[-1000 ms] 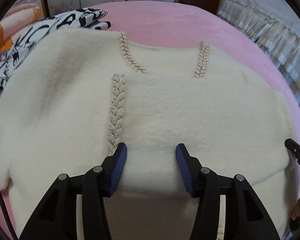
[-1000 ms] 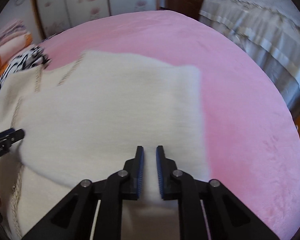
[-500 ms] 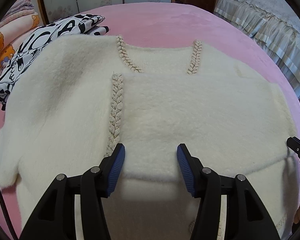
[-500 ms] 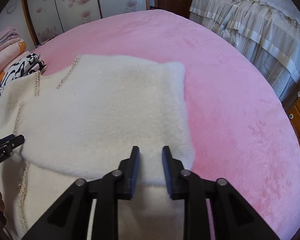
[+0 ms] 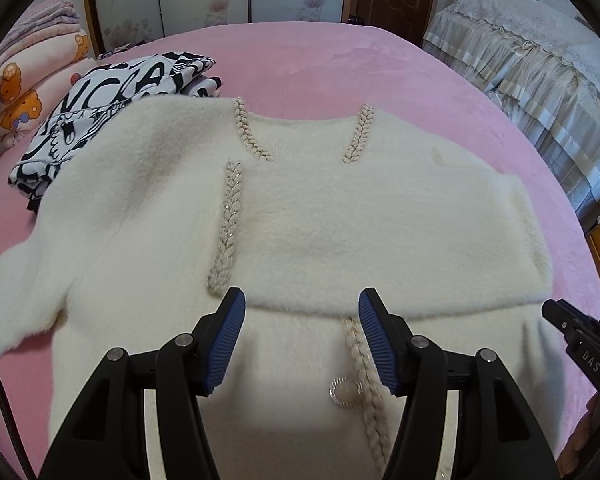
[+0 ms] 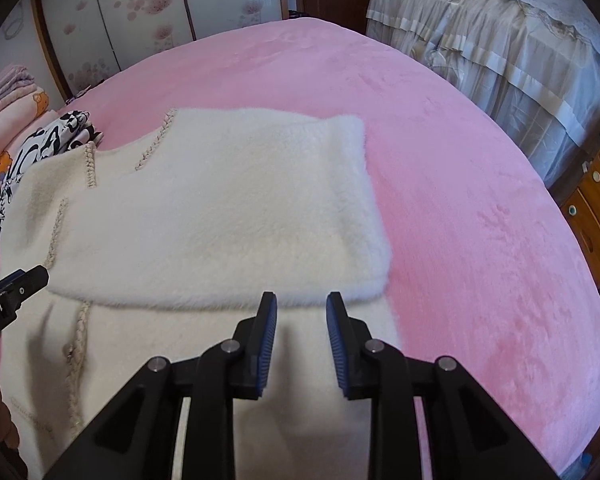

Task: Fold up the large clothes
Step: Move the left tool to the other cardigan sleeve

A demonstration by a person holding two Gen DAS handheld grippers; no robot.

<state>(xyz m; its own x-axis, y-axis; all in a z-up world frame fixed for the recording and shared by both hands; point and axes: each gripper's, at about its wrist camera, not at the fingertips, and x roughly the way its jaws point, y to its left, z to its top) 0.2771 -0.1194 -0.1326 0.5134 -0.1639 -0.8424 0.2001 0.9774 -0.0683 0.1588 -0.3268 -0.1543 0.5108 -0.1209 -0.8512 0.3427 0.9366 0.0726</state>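
Left gripper (image 5: 301, 304): jaws spread wide, nothing between the blue pads (image 5: 226, 340), and they have just been opening further. It hangs above the cream fluffy sweater (image 5: 148, 216), not touching it. Just ahead of its tips lies the near edge of a folded-over panel (image 5: 380, 236), one sleeve or side laid across the sweater's body. A braided trim strip (image 5: 228, 224) runs away from the left fingertip along that panel's left edge. Another braid (image 5: 364, 364) and a round silver button (image 5: 342, 388) sit below and between the fingers, by the right one. Farther ahead, two short braids mark the neckline (image 5: 304, 132).

Right gripper (image 6: 301, 306): jaws part-way apart, narrower than the left's, pinching nothing; they have opened from pressed together. It hovers over the sweater's body (image 6: 188, 352), with the folded panel's hem (image 6: 204, 296) just ahead of its tips. The panel's right edge is ahead and to its right.

Each gripper's tip shows at the edge of the other's view, well apart.

The sweater lies flat on a pink blanket (image 6: 460, 200). A black-and-white patterned garment (image 5: 100, 108) sits folded far ahead-left of the left gripper, touching the sweater's shoulder.
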